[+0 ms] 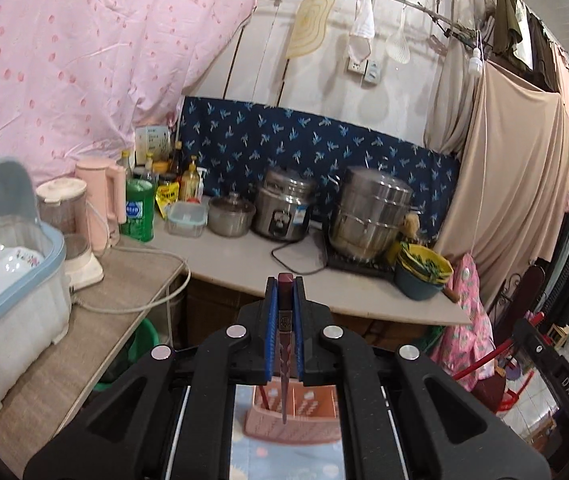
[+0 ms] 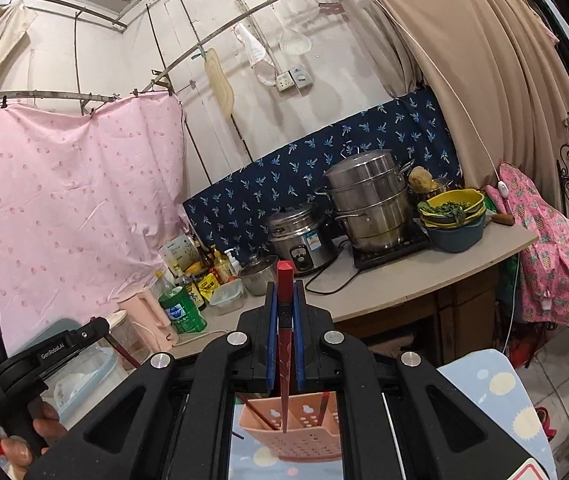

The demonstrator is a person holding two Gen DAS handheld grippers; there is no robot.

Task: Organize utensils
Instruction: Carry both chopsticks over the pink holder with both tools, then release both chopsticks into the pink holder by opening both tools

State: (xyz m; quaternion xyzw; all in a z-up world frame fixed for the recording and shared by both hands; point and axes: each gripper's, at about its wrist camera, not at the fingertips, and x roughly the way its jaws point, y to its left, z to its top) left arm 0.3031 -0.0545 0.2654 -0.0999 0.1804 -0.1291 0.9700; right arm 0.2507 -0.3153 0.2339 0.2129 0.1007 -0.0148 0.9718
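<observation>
A pink utensil basket (image 2: 296, 428) stands on the light-blue patterned table (image 2: 496, 384).

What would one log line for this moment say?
left gripper: shut on dark red chopstick | right gripper: shut on red chopstick | both tips down over pink holder

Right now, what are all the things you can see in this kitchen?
Chopsticks: two, dark red, one pinched in each gripper, tips down over the holder.
Utensil holder: one, pink, perforated, below the grippers.
Steamer pot: one, silver, stacked, on the counter.
Rice cooker: one, silver, beside the steamer.
Small lidded pot: one, silver.
Basins with greens: yellow over blue, counter end.
Dish soap bottle: one, green.
Kettle: one, pink.
Dish bin: one, blue-rimmed, holding plates.
Left gripper: black, shut.
Right gripper: black, shut.
</observation>
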